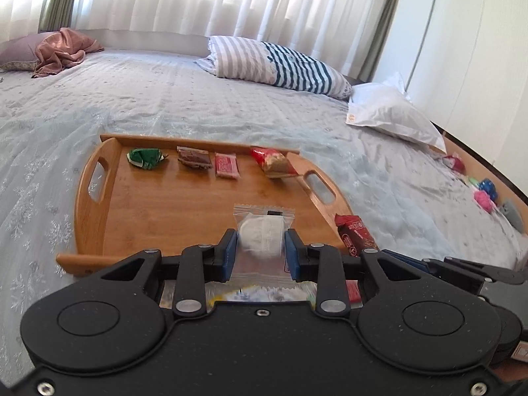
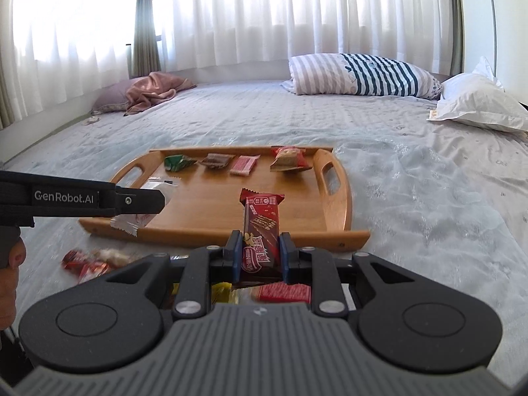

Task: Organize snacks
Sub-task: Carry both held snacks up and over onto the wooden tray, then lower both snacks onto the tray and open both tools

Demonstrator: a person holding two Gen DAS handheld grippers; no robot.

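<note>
A wooden tray [image 1: 158,208] [image 2: 211,211] lies on the bed. Along its far edge lie a green snack [image 1: 145,158] [image 2: 178,162], a brown snack [image 1: 194,159] [image 2: 216,160], a pink bar [image 1: 227,165] [image 2: 243,165] and a red-wrapped biscuit pack [image 1: 274,162] [image 2: 288,159]. My left gripper [image 1: 260,244] is shut on a clear-wrapped white cake [image 1: 262,236] above the tray's near edge; it also shows in the right wrist view [image 2: 145,201]. My right gripper [image 2: 259,247] is shut on a red chocolate wafer bar [image 2: 260,224], which also shows in the left wrist view [image 1: 354,234].
More loose snacks lie on the bed in front of the tray, red ones [image 2: 89,262] at the left and a red bar [image 2: 283,292] under my right gripper. A striped pillow [image 1: 277,62], a white pillow [image 1: 392,112] and small toys [image 1: 483,193] lie on the bed.
</note>
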